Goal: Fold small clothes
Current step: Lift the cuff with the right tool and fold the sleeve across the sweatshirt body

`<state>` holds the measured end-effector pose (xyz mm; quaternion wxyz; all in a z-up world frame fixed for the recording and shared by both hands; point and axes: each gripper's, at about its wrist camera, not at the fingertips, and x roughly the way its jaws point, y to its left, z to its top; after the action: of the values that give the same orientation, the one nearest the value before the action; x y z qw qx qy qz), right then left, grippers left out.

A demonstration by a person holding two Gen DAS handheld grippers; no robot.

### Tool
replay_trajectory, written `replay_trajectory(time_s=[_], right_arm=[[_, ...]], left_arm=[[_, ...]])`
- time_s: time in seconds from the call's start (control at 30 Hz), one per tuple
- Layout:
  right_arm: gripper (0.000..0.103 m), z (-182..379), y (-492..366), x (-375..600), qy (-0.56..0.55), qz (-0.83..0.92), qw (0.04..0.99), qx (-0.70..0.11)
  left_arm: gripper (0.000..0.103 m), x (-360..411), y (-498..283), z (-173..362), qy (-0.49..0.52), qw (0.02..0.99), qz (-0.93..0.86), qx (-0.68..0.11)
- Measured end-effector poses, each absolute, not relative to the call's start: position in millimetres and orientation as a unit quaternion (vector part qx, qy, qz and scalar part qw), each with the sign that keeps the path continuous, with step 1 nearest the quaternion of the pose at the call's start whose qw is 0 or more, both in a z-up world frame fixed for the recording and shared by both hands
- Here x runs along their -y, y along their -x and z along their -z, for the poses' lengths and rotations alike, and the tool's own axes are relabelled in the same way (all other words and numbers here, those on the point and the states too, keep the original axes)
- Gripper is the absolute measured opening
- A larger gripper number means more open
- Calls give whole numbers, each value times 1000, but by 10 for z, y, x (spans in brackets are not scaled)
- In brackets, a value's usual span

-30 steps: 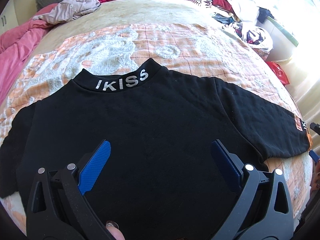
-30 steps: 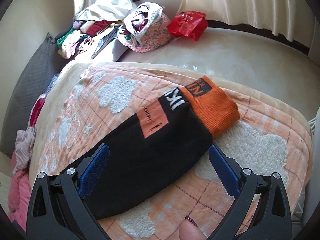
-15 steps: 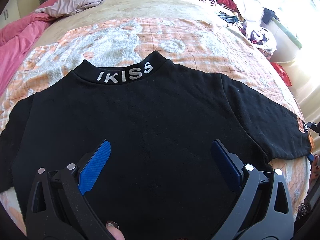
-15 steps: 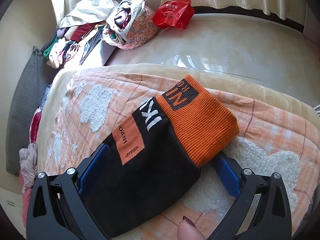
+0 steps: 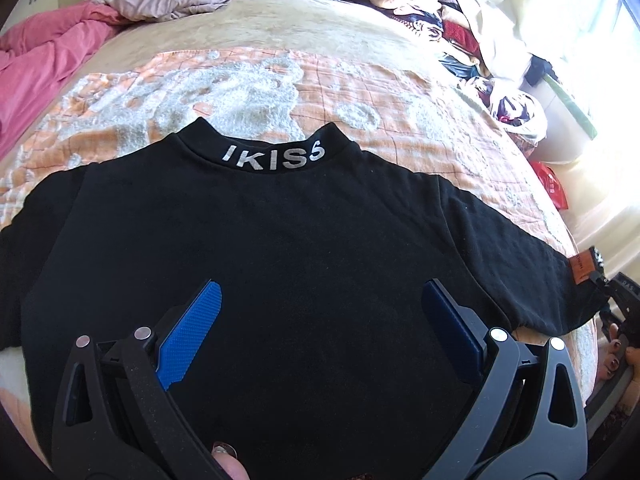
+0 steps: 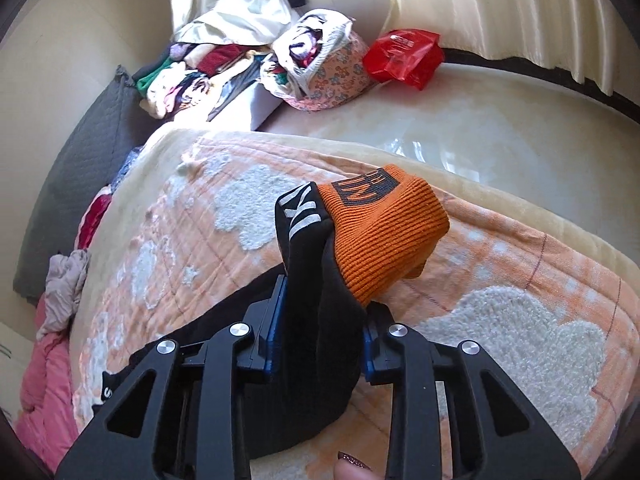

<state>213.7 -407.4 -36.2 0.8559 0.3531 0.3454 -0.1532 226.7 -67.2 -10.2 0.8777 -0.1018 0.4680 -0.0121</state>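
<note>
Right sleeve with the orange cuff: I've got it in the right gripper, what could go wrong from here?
The right gripper is closing on the bunched sleeve just behind the orange cuff; thick folds may slip out. The left gripper is open above the black top, so nothing pins it and pulling could drag it.

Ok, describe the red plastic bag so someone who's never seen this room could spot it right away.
Look past the bed's orange quilt to the pale floor under the curtain. There, right of the floral bundle, lies the red plastic bag. It is the only shiny, crinkled red thing among soft cloth piles.
</note>
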Motion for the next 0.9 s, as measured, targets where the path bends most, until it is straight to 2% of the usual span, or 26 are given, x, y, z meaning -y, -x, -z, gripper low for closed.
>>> replay_trajectory(time_s=[0.2,0.27,0.4,0.7,0.9], right_arm=[[27,101,-2111,3625,-317,53,894,-313],[21,19,-2123,3435,-299,16,903,-307],[21,-128,-2125,2970,-235,-41,924,-300],[21,-206,-2076,2126,-108,-112,935,-318],[24,-125,-2111,1878,-95,-148,925,-336]], left_arm=[[94,551,-2138,162,118,871,8,-476],[94,503,-2099,168,124,871,6,-476],[94,383,-2007,148,132,872,-2,-471],[94,96,-1855,61,155,870,-15,-469],[94,-67,-1754,25,178,867,-19,-465]])
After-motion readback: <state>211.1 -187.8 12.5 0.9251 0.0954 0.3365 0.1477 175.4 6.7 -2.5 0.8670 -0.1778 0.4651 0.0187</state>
